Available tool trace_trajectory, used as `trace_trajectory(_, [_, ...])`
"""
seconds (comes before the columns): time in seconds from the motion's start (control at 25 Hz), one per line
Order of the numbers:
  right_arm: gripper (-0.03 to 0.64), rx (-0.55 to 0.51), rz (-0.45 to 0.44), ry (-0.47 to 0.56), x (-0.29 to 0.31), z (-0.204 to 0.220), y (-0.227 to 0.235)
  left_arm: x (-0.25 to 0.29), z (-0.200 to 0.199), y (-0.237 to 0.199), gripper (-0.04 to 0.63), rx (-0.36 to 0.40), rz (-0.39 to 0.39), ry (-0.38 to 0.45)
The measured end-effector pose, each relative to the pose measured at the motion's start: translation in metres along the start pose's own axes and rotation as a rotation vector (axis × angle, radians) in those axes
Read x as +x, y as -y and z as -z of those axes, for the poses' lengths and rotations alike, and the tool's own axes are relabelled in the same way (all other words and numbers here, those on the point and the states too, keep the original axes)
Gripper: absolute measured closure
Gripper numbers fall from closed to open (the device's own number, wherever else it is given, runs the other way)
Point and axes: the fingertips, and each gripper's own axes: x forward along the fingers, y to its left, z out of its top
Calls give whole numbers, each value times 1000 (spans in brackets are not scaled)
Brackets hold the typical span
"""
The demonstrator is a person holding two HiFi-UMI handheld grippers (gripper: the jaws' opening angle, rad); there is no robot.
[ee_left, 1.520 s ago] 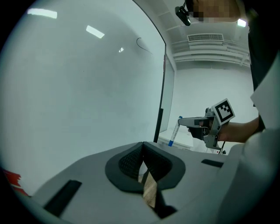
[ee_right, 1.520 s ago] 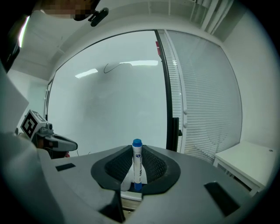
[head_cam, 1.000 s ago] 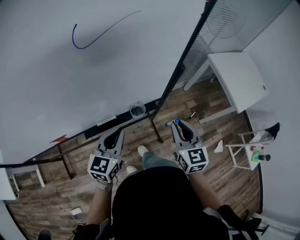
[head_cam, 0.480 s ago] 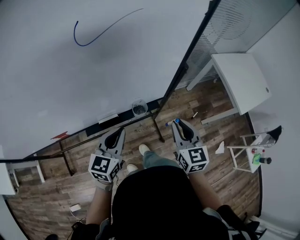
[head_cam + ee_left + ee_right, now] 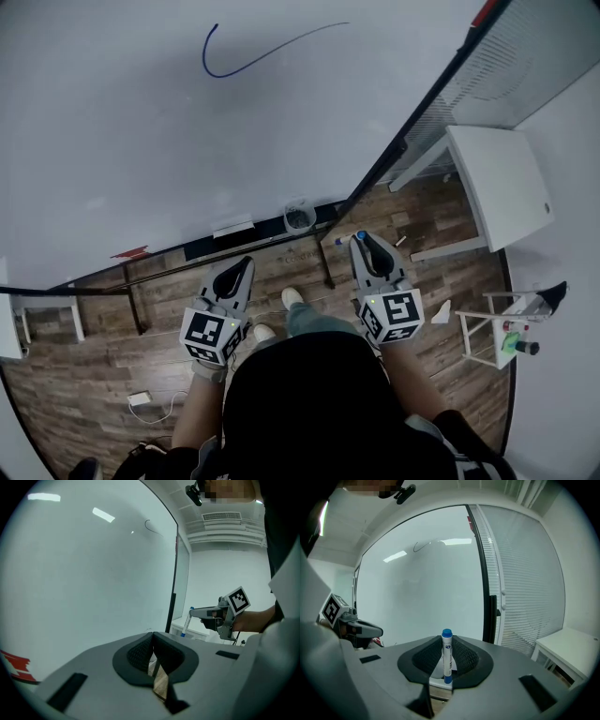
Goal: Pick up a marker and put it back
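Edging nearer the cup (image 5: 299, 217) than a second ago, right gripper (image 5: 446, 663) clamped on the marker (image 5: 446, 654), left gripper (image 5: 153, 652) closed on nothing, seemingly ready for returning it there.

I see a whiteboard (image 5: 141, 141) filling most of my head view, with a curved blue line (image 5: 225, 76) drawn near its top. Pale blinds (image 5: 534, 56) hang to its right, a white table (image 5: 502, 183) below them. Underneath lies a wooden floor (image 5: 84, 347) with a white charger (image 5: 139, 398) on it.
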Motion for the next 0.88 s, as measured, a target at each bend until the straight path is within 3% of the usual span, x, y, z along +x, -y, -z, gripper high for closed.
trace_trajectory(0.48, [525,-32,-127,28,57,-24,-23,-23,10,-26,575,-39,-129,-19])
trace_trajectory(0.88, [525,-64,-246,-10,109,-15,-51,-42,18,-52,575,-93,-257,-24])
